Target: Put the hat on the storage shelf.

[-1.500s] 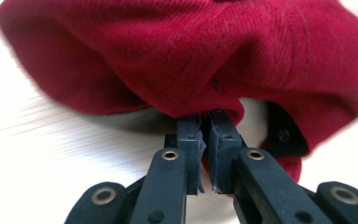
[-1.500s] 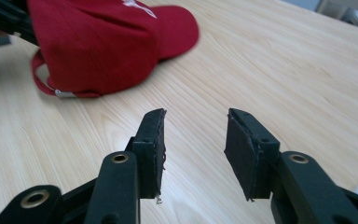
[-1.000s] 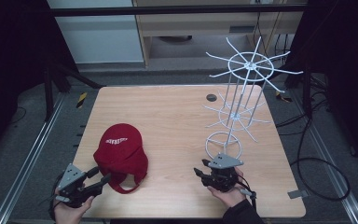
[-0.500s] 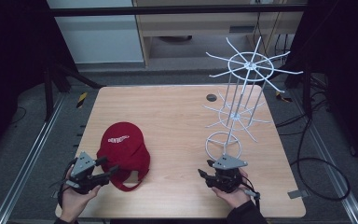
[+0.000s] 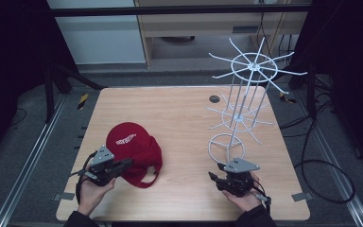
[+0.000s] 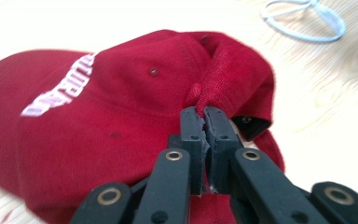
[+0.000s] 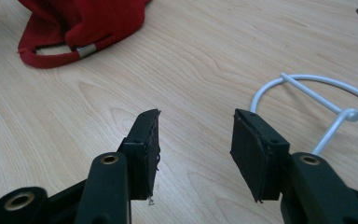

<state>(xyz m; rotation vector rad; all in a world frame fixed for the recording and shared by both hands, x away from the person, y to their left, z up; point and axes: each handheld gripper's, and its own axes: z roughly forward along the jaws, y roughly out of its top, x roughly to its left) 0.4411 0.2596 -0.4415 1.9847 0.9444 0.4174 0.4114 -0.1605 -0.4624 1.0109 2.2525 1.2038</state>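
A red cap (image 5: 132, 149) with pale lettering on its front lies on the wooden worktop (image 5: 179, 118), and everything here is placed against it; the left hand-held gripper (image 5: 123, 165) sits at the cap's near-left edge, held in the person's left hand (image 5: 92, 189); in the left gripper view its two black jaws are pressed together on a pinched fold of the red cloth at the cap's crown (image 6: 205, 100), the fabric bunched up just above the pads; the cap's strap (image 7: 56, 55) with a small metal clasp shows at the back opening, on the side away from the lettering.

To the right of the cap, well apart from it, the right hand-held gripper (image 5: 213, 176) rests low over the worktop in the person's right hand (image 5: 241, 196); its jaws stand wide apart with nothing between them but bare wood; in the right gripper view (image 7: 193, 135) the cap lies far off at the upper left.

A white wire rack (image 5: 246, 94) stands farther right of the cap, its ring base (image 5: 227, 146) just beyond the right hand-held gripper and its spoked tiers rising above; a small dark round disc (image 5: 214, 99) lies on the worktop beyond the cap, toward the far edge, near the rack.
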